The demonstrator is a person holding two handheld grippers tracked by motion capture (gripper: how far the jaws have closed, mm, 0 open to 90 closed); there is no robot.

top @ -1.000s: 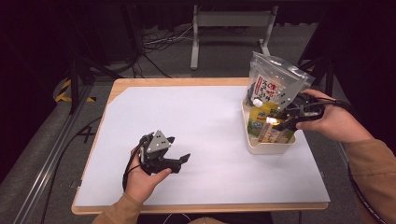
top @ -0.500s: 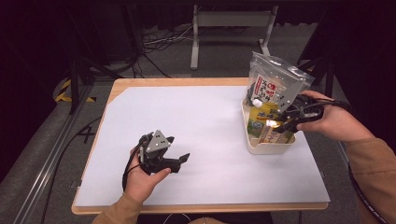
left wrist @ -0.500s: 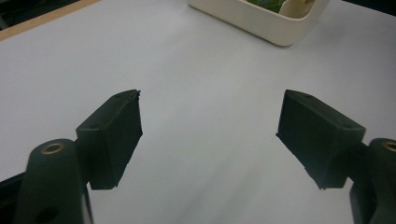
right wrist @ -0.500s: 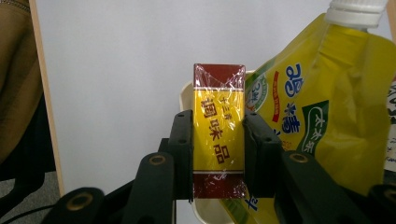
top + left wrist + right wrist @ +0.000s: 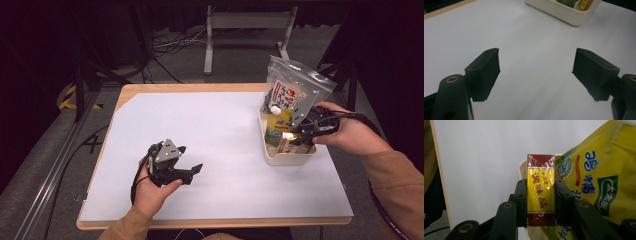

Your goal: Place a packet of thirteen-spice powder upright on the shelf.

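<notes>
Right tongs (image 5: 540, 202) clamped on yellow box (image 5: 541, 192) inside white tub (image 5: 287, 155); box may snag leaning yellow pouch (image 5: 596, 182) beside it, tipping tub; left tongs (image 5: 536, 72) released, idle

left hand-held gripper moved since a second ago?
No. The left hand-held gripper sits at the same spot on the white table, jaws open, nothing between them.

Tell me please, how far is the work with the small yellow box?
Done: the right gripper has closed on the yellow and red box. In hand: the box sits at the cream bin, beside the yellow pouch. Left: moving it. The left gripper waits open above the white table.
</notes>
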